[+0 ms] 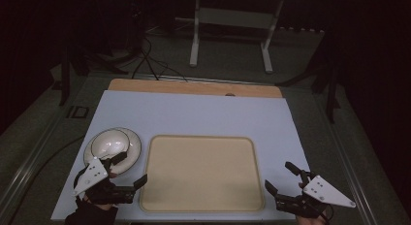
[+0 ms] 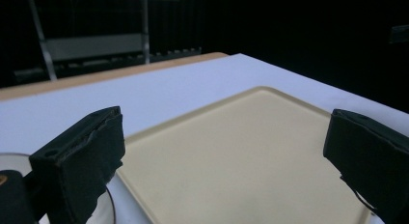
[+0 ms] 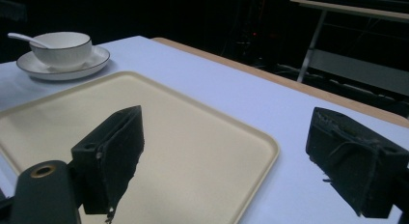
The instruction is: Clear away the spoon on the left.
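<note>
A beige tray lies empty at the middle of the white table top. Left of it a white bowl sits on a white saucer; in the right gripper view a spoon rests in the bowl. My left gripper hovers at the tray's front left corner, just in front of the saucer, open and holding nothing. At the tray's front right corner, my right gripper also stands open with only the tray beyond its jaws.
A wooden strip runs along the table's far edge. Beyond it a white-legged stand and cables sit on the dark floor. Bare white surface stretches behind the tray.
</note>
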